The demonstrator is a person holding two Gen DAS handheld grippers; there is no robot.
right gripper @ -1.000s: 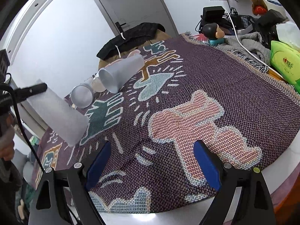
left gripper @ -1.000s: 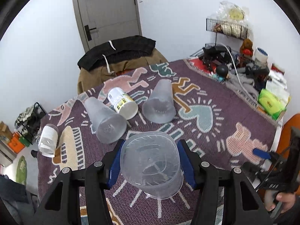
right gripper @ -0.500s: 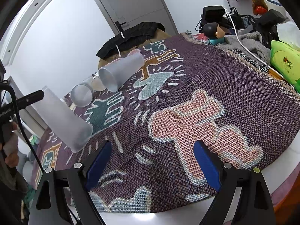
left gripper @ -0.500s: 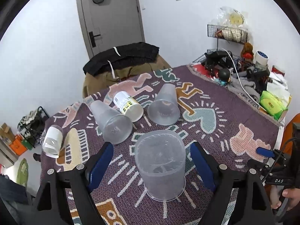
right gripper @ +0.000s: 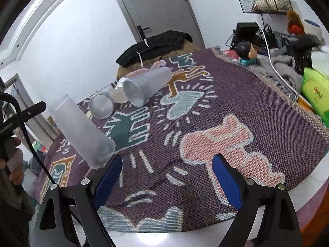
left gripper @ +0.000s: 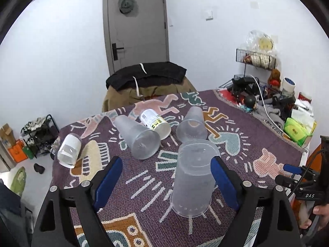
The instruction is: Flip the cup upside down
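A clear plastic cup (left gripper: 194,177) stands upside down, rim on the patterned cloth, base up. It also shows in the right wrist view (right gripper: 82,131) at the left. My left gripper (left gripper: 166,182) is open; the cup stands between its blue pads, nearer the right pad, gap on both sides. My right gripper (right gripper: 166,182) is open and empty over the cloth near the table's front edge, right of the cup.
Beyond the cup lie two frosted cups (left gripper: 137,138) (left gripper: 192,124), a white labelled cup (left gripper: 156,121) and a small clear cup (left gripper: 68,150) at the left edge. The table's right side holds a green tissue pack (left gripper: 296,131), cables and clutter. A draped chair (left gripper: 146,86) stands behind.
My left gripper opened and let go of the cup, which now stands inverted on the cloth. The left gripper pulled back and up. The right gripper stayed put.
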